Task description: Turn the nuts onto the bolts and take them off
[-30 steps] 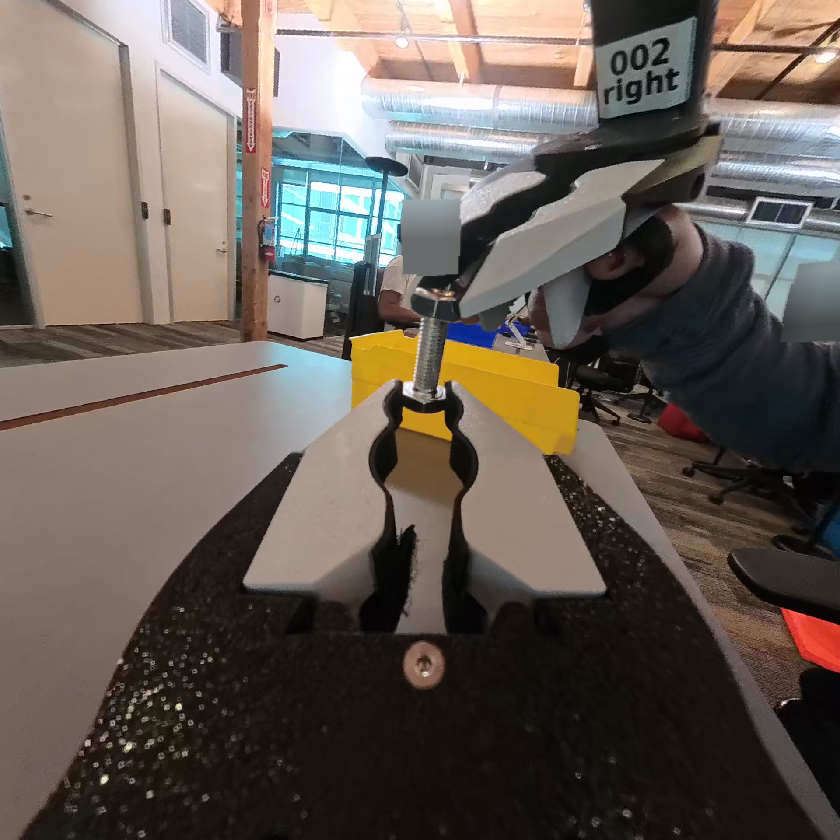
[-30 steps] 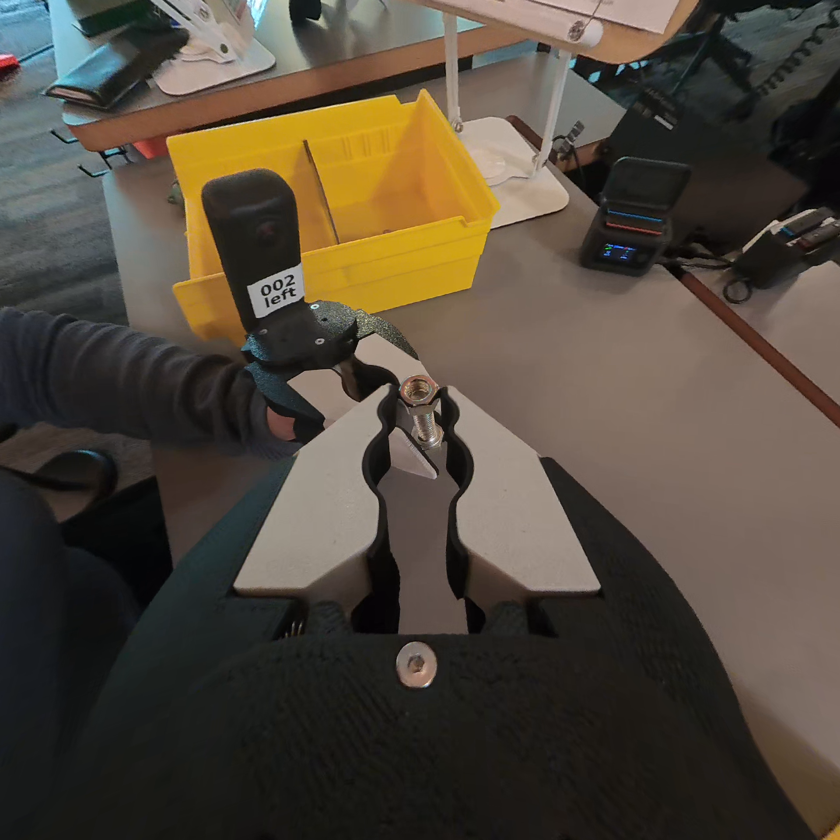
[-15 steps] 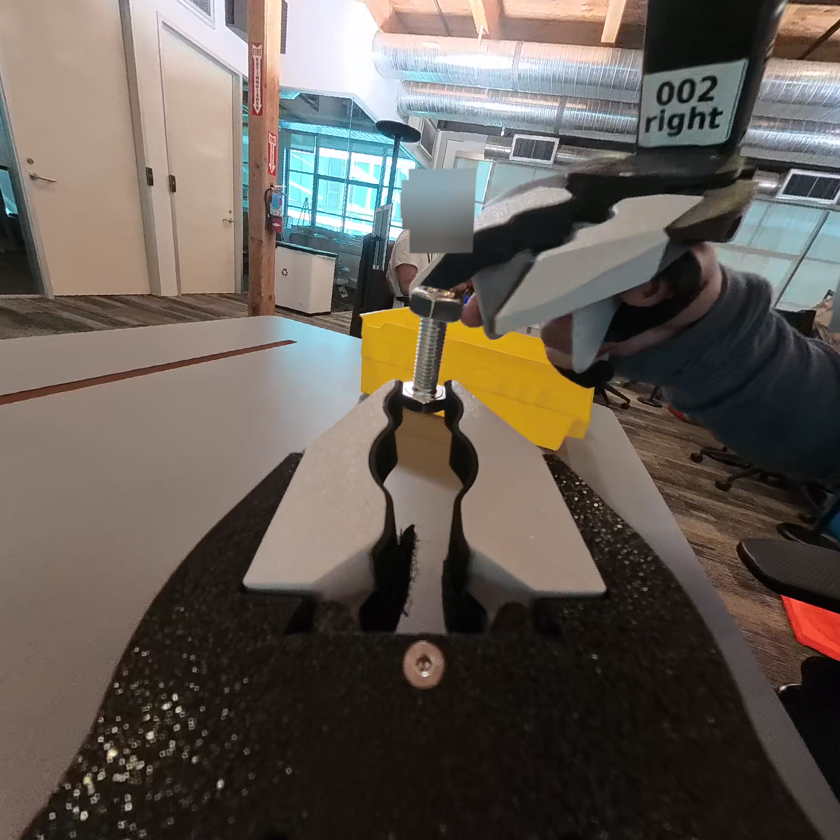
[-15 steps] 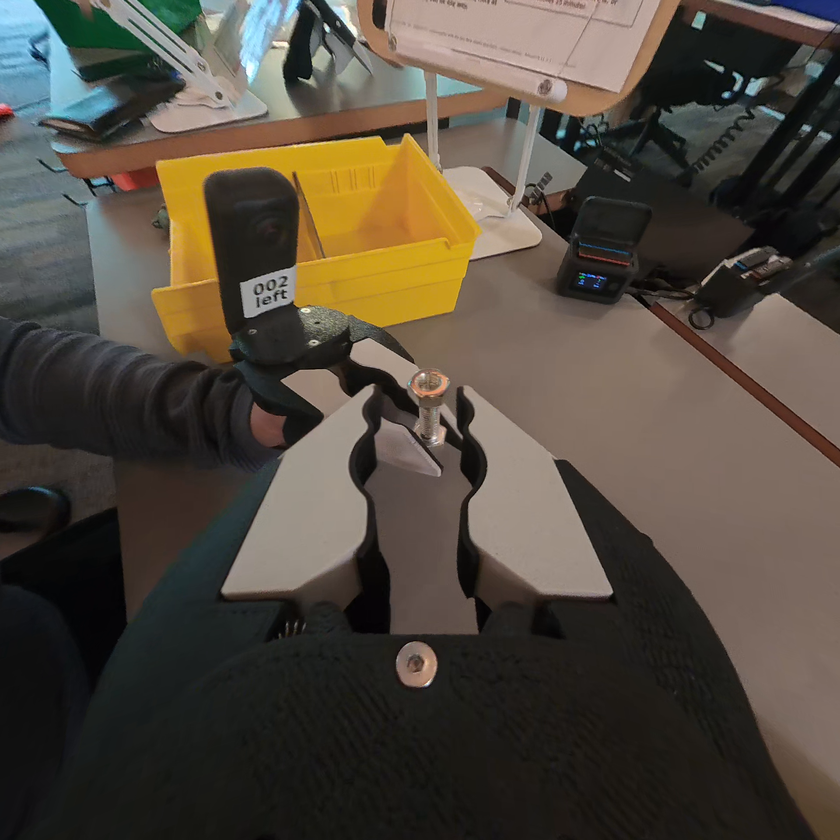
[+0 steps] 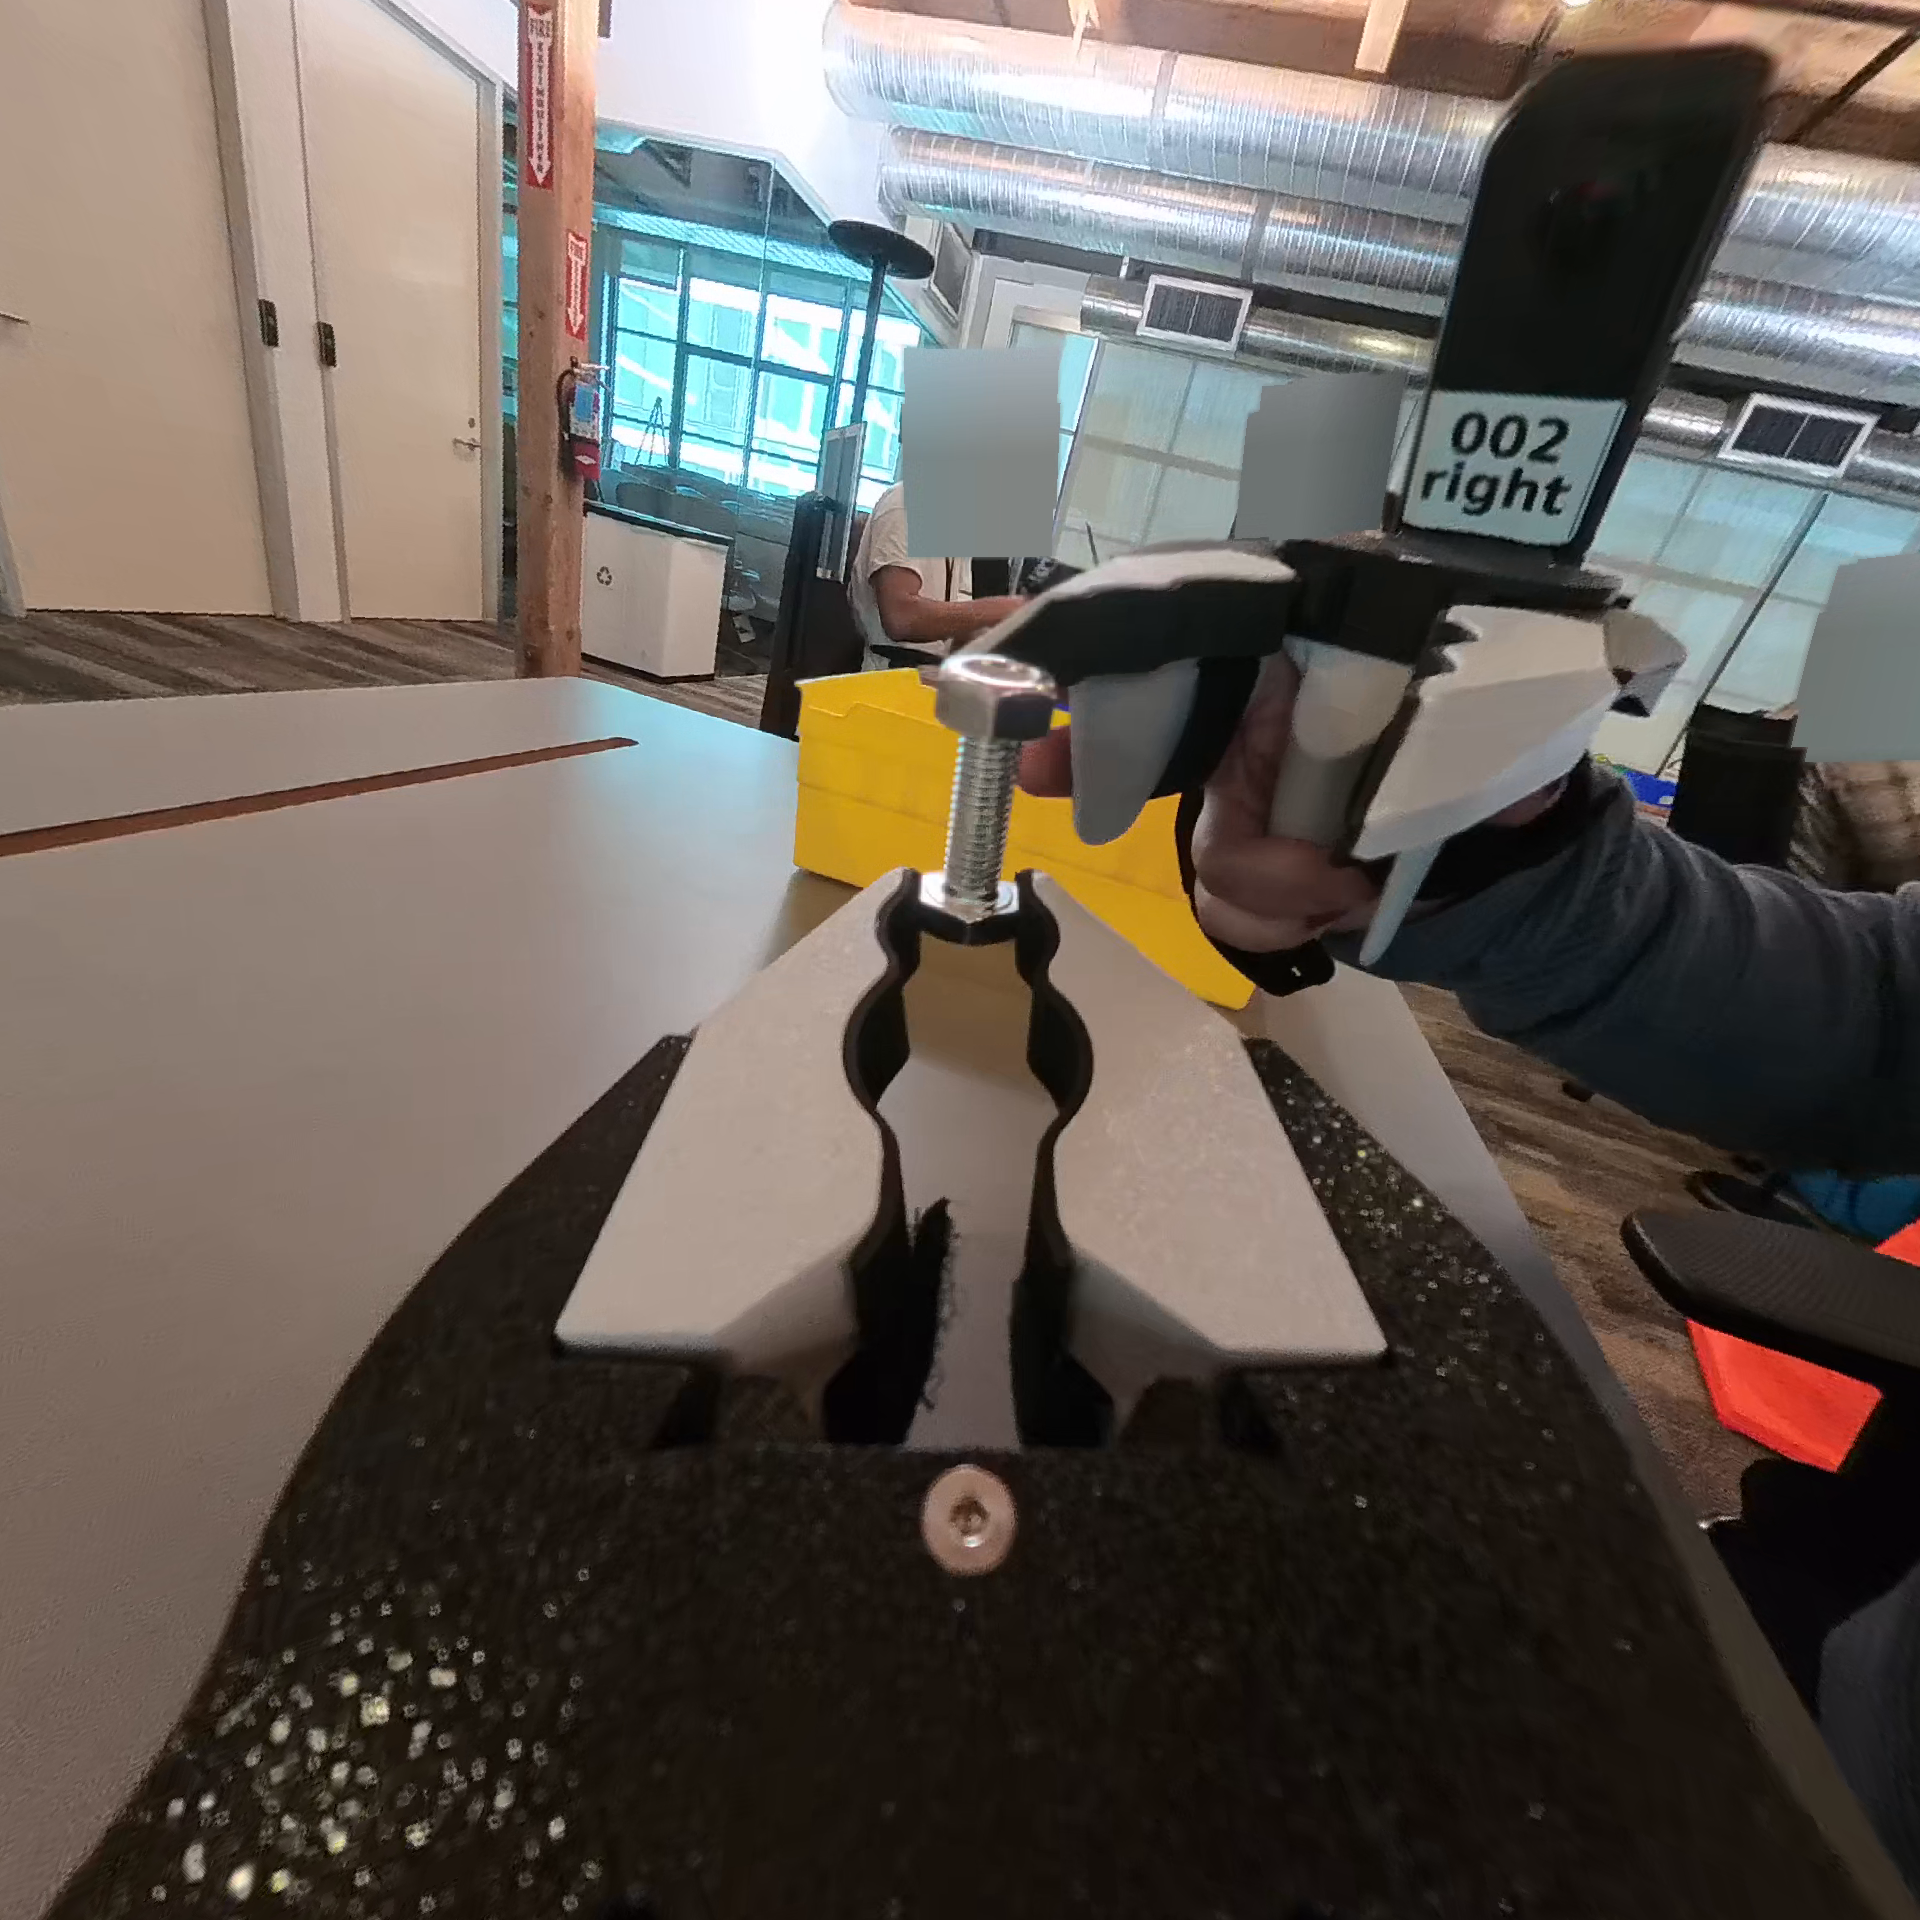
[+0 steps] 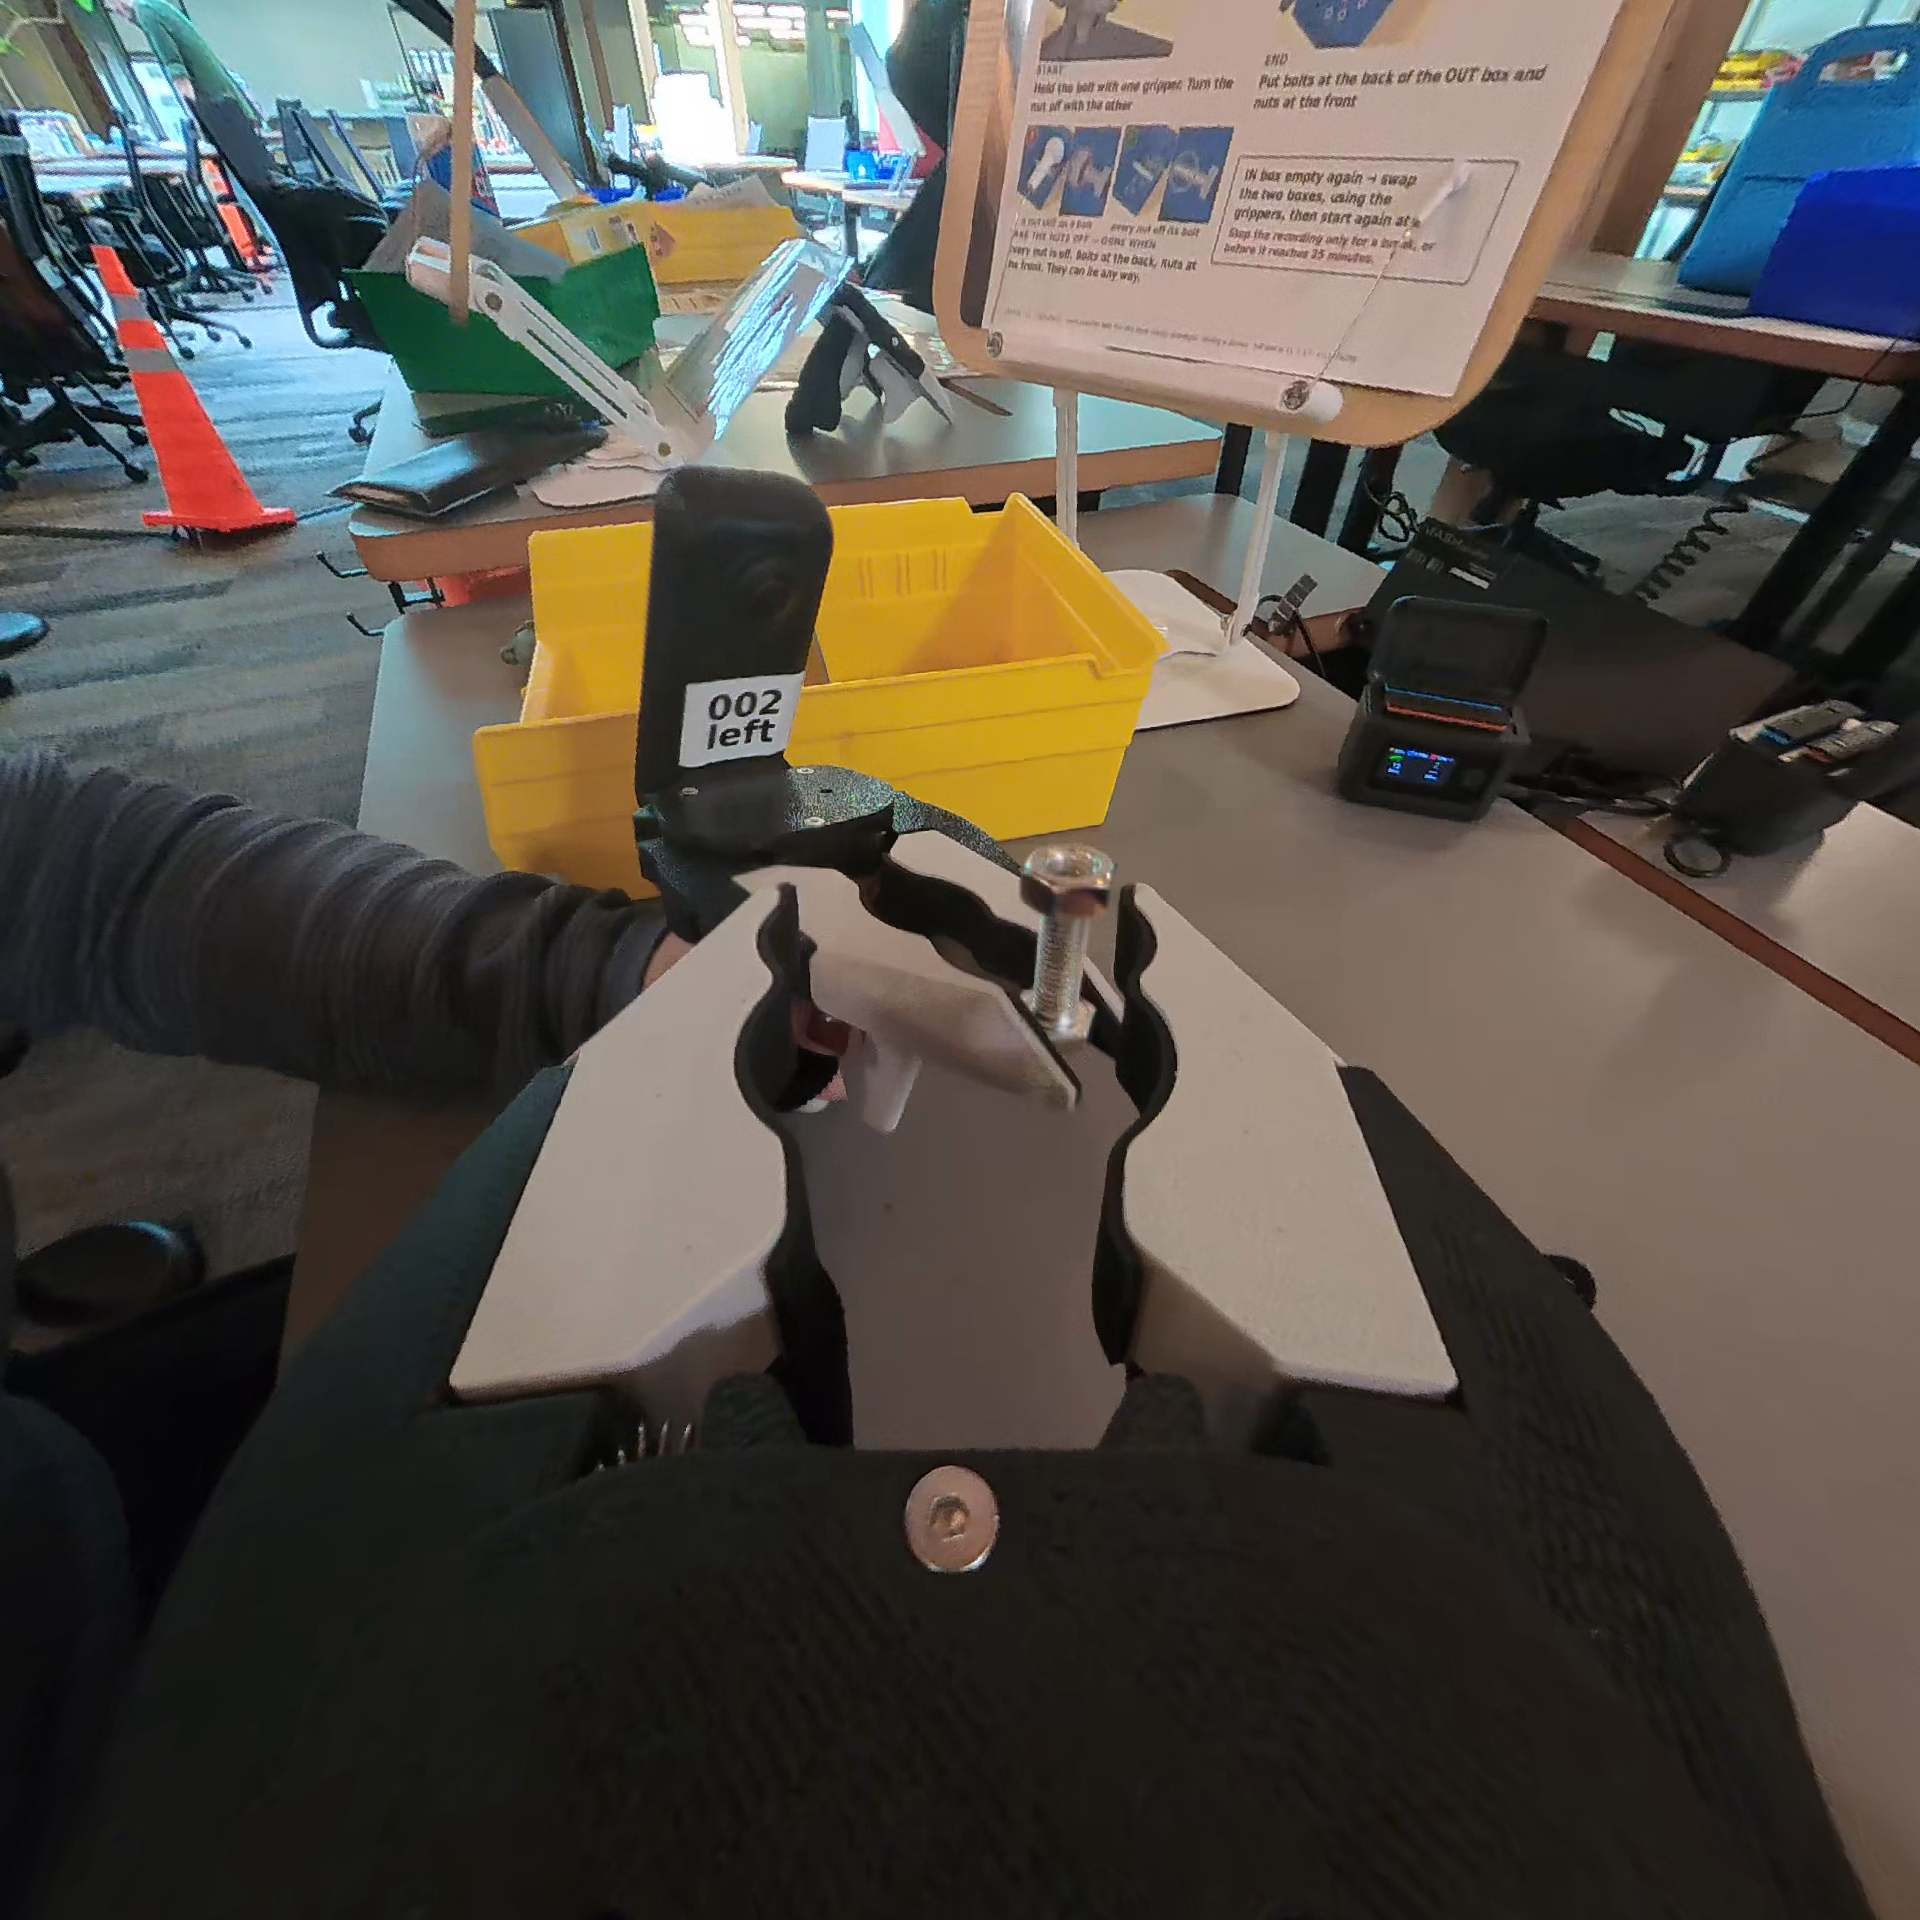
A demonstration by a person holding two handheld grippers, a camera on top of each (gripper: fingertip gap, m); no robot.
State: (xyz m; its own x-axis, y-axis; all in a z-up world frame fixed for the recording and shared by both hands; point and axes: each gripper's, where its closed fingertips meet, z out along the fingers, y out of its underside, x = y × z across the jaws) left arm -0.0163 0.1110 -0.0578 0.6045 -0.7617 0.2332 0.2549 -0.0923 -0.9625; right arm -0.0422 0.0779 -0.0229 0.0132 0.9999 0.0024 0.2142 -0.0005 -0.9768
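A silver bolt stands upright with its head clamped in my shut left gripper. A hex nut sits at the top of its thread. My right gripper is open wide and holds nothing. The bolt and nut stand just inside its right finger, apart from the left one. In the left wrist view one of the right gripper's fingers reaches over beside the nut. The left gripper also shows in the right wrist view, held by a hand in a dark sleeve.
A yellow divided bin stands on the grey table just behind the grippers; it also shows in the left wrist view. A sign stand and a small black device with a screen are at the right. About 5 cm separates my left fingertips from my right.
My right gripper was shut on the nut; it has opened wide, let go and drawn back and sideways. The left gripper still holds the bolt upright.
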